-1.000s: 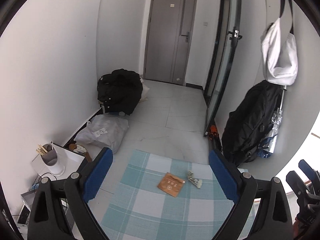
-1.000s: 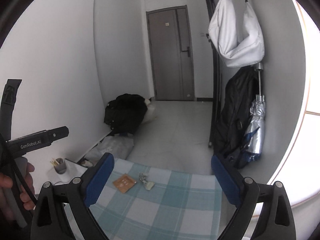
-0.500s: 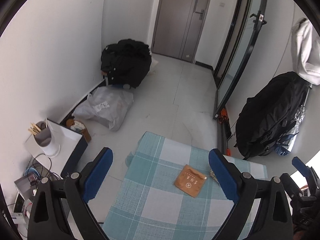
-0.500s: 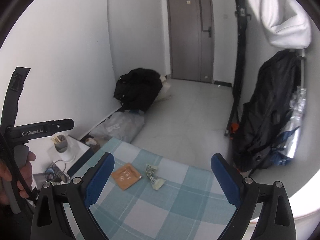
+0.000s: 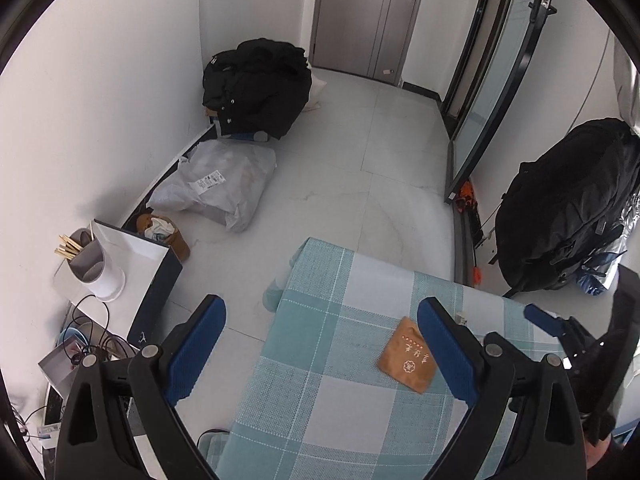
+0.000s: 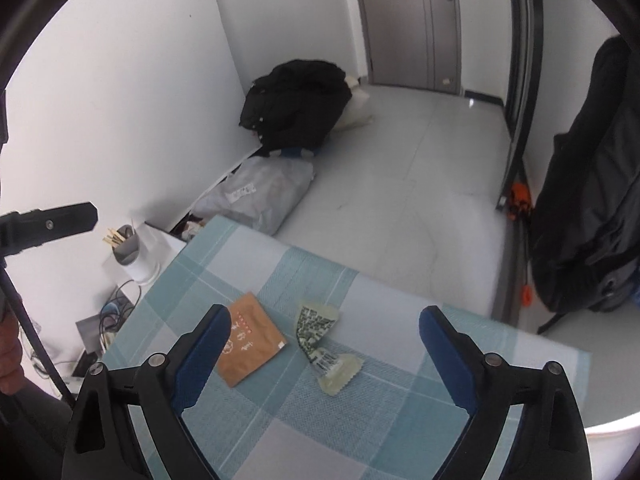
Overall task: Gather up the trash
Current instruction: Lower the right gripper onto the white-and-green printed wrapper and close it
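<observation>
Above the checked tablecloth (image 6: pixel 360 420) the right gripper (image 6: pixel 322 332) hangs with jaws wide and closing, nothing pressed between them — the green wrapper (image 6: pixel 320 336) lies on the cloth in the gap, the brown packet (image 6: pixel 248 346) just beside it at nine o'clock, partly behind the left finger. The left gripper (image 5: pixel 320 320) gapes wide, empty; the packet (image 5: pixel 408 356) lies at its three o'clock. Beyond, at eleven o'clock, a grey bag (image 5: pixel 216 188), then a black coat (image 5: pixel 256 88).

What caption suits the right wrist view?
Open right tongs closing above crumpled green wrapper and flat brown paper packet on checked tablecloth.
</observation>
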The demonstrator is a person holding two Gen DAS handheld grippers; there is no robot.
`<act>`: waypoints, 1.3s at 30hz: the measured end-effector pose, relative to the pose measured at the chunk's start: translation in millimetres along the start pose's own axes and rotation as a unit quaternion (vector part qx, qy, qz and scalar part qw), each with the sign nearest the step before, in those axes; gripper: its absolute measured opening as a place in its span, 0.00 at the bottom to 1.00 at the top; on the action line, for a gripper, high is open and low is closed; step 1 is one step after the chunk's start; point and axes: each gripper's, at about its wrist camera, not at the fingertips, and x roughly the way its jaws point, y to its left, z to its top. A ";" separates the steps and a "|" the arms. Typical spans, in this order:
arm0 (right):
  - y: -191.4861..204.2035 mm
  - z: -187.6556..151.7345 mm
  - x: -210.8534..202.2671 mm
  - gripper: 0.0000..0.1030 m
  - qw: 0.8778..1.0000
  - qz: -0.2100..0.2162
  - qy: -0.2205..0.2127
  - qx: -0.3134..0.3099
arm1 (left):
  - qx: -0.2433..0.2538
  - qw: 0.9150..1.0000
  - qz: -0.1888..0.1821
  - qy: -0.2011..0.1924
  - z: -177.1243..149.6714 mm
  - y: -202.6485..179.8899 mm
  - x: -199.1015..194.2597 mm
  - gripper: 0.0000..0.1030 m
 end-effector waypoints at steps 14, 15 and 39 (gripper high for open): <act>3.8 -17.9 40.4 0.45 0.998 0.019 0.064 -0.017 | -0.012 0.998 -0.002 0.060 -2.8 -0.4 22.7 0.92; 4.4 -19.0 39.6 0.38 0.997 0.021 0.065 -0.019 | -0.013 0.998 0.000 0.061 -3.0 -0.4 22.8 0.92; 1.9 -31.7 0.0 0.12 0.998 0.017 0.062 -0.021 | 0.023 0.996 -0.019 0.084 -7.9 -12.1 20.8 0.92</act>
